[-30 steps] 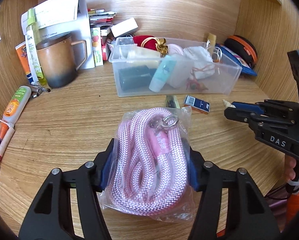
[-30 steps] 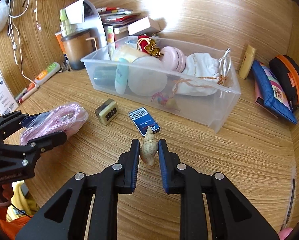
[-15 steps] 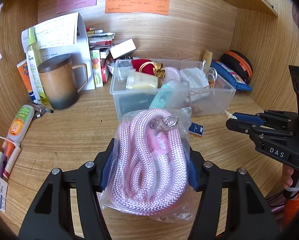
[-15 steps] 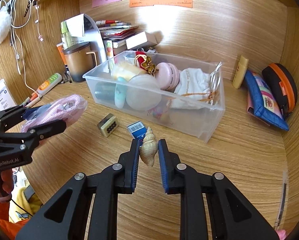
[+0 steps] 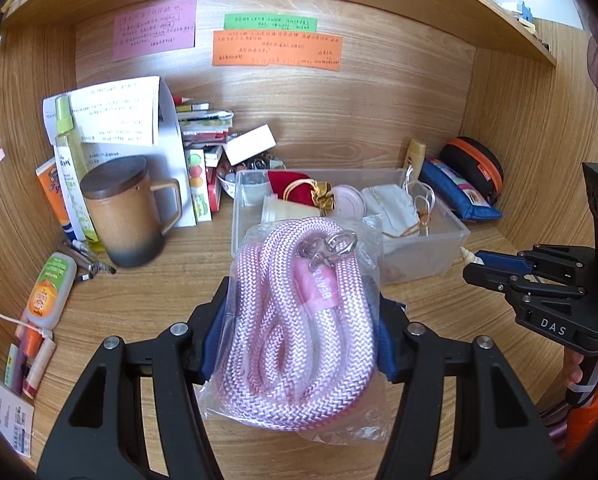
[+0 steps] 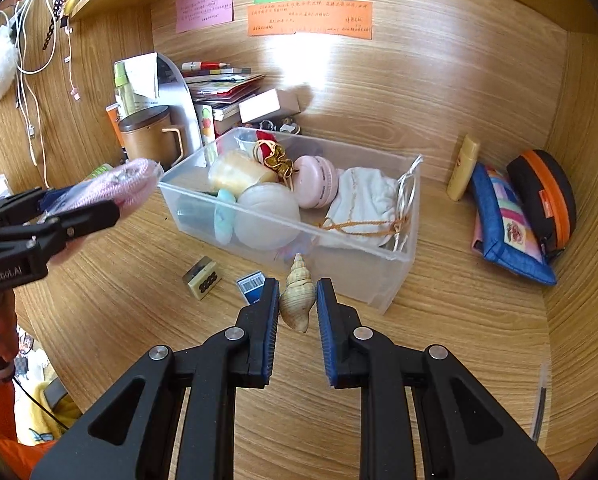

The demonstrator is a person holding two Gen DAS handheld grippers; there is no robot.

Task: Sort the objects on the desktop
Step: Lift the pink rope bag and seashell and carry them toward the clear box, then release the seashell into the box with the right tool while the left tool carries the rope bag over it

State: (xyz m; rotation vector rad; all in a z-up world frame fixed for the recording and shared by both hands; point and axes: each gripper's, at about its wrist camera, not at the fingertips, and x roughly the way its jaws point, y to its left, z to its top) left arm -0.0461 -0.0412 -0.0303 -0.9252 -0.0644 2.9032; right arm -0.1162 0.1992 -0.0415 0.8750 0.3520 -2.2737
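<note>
Left gripper (image 5: 301,312) clamped on bagged pink rope (image 5: 299,320); right gripper (image 6: 297,304) pinching seashell (image 6: 297,296), its body plain only right-wrist.

Your count: mostly single items, three notes.

You have three sticky notes (image 6: 311,12) on the back wall, one clear bin (image 6: 395,276), one lidded brown mug (image 5: 125,210), one bagged pink rope (image 5: 307,312), one seashell (image 6: 297,294), two zip pouches (image 6: 511,224), one barcode card (image 6: 252,285) and one small stamp block (image 6: 203,278) on the table (image 6: 439,340).
</note>
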